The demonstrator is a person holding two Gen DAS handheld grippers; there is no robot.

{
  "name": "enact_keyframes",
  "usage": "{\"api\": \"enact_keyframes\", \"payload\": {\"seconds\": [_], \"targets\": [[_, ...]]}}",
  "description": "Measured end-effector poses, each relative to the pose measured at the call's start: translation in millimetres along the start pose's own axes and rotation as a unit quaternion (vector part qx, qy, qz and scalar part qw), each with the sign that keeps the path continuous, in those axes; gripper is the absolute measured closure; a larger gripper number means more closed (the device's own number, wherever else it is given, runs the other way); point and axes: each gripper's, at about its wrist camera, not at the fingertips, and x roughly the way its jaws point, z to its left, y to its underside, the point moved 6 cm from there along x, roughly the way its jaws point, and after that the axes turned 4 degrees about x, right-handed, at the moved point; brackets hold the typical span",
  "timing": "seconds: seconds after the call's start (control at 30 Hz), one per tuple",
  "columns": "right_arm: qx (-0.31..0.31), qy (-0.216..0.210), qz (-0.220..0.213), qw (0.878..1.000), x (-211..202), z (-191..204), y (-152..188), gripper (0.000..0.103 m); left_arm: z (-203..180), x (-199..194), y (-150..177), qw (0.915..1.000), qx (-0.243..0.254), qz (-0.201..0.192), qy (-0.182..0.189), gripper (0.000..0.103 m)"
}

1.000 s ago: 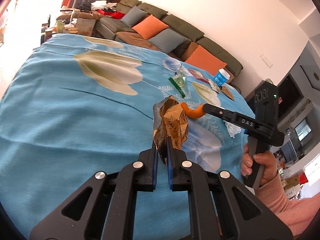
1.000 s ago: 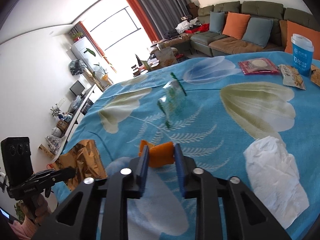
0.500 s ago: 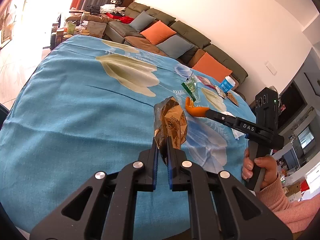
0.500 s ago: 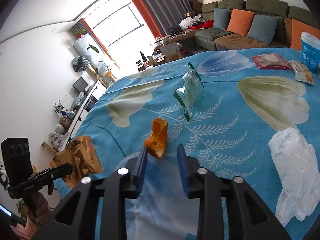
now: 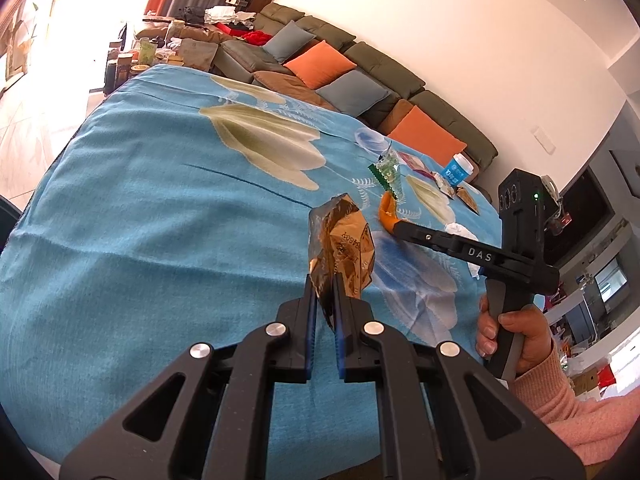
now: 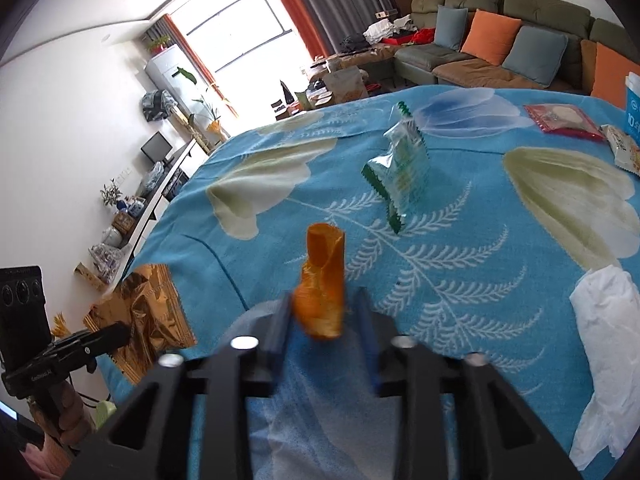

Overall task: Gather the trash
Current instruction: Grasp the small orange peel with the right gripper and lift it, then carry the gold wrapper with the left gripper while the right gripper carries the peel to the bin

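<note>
The left gripper (image 5: 325, 280) has its jaws clamped on a gold wrapper (image 5: 344, 246), which stands up from between the pads, lifted off the cloth (image 5: 140, 220). The right gripper (image 6: 324, 308) is closing its jaws on an orange peel (image 6: 324, 284). The peel sits between the two fingers, but a gap shows on both sides, so the pads do not seem to press on it yet.

The task looks to be in an early part. One piece is in hand, a second is nearly gripped. Beyond the right jaws a green packet (image 6: 400, 172) lies on the cloth. To their right side lies a white tissue (image 6: 604, 336). Far ahead to the right are a red packet (image 6: 564, 118), one more snack pack (image 6: 624, 148) and a blue cup (image 6: 634, 100).

No bin or bag for the trash appears in either view, so where the pieces should go cannot be told. The gold wrapper looks empty, as far as one can see.
</note>
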Motion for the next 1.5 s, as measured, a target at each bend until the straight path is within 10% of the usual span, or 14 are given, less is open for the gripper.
{"api": "enact_keyframes", "payload": {"seconds": [1.5], "targets": [[-0.135, -0.124, 0.016, 0.983, 22, 157, 23, 0.086, 55, -83, 12, 0.9941, -0.042, -0.066, -0.075, 0.095]]}}
